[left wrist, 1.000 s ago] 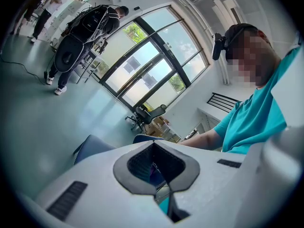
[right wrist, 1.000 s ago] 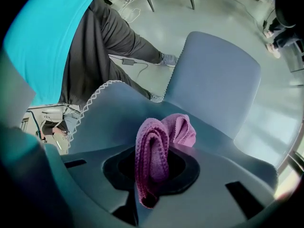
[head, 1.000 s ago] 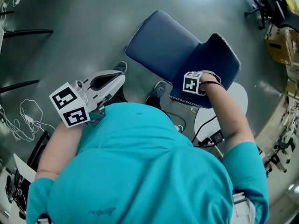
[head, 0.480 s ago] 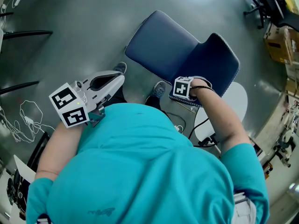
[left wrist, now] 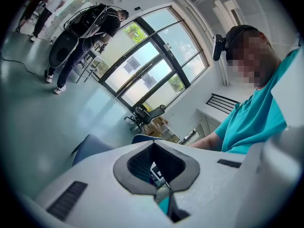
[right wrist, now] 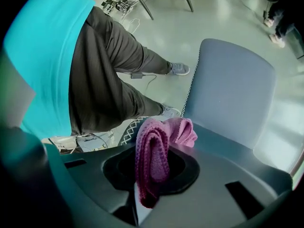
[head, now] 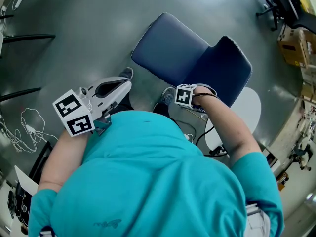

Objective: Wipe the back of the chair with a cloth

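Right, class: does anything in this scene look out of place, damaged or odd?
Nothing stands out. The blue chair shows no damage, the pink cloth is clamped in the right tool at the chair's back, and the left tool is shut, holding nothing.

cardboard box (head: 295, 48) | black office chair (head: 289, 6) | white floor disc (head: 249, 102) | windows (left wrist: 142, 75) | bystander (left wrist: 66, 46)

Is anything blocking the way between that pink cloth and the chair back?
Nothing visible does. The right gripper holds the pink cloth right at the edge of the chair back, with no object between them.
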A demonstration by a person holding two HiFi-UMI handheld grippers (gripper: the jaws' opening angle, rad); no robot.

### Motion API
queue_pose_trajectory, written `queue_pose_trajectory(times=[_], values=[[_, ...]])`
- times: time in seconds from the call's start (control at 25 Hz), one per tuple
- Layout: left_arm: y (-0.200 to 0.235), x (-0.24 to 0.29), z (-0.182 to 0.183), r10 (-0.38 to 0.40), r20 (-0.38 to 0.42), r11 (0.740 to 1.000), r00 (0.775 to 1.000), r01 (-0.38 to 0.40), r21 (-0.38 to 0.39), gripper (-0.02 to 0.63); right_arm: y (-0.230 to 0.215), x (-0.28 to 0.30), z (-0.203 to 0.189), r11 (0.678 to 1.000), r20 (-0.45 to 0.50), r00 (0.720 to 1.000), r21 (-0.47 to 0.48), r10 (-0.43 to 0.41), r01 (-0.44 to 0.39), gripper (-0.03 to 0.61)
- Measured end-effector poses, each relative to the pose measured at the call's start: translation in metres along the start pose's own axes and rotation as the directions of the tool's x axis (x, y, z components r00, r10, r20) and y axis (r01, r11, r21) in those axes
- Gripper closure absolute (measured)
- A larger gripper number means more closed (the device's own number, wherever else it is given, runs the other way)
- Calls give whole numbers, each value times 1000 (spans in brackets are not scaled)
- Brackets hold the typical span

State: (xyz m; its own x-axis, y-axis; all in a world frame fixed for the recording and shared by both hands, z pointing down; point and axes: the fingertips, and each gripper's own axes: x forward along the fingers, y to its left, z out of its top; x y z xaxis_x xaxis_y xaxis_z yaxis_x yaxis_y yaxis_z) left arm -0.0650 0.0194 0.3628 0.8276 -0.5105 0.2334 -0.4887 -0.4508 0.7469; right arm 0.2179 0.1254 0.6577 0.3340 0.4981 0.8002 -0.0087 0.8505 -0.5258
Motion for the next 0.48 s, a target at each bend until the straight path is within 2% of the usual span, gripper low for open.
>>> queue_pose_trajectory(times=[0.48], values=[[-5, 6, -3, -15, -10, 1000, 1000, 15, -1, 620, 2, -3, 27, 992, 90, 995, 120, 34, -44, 522]])
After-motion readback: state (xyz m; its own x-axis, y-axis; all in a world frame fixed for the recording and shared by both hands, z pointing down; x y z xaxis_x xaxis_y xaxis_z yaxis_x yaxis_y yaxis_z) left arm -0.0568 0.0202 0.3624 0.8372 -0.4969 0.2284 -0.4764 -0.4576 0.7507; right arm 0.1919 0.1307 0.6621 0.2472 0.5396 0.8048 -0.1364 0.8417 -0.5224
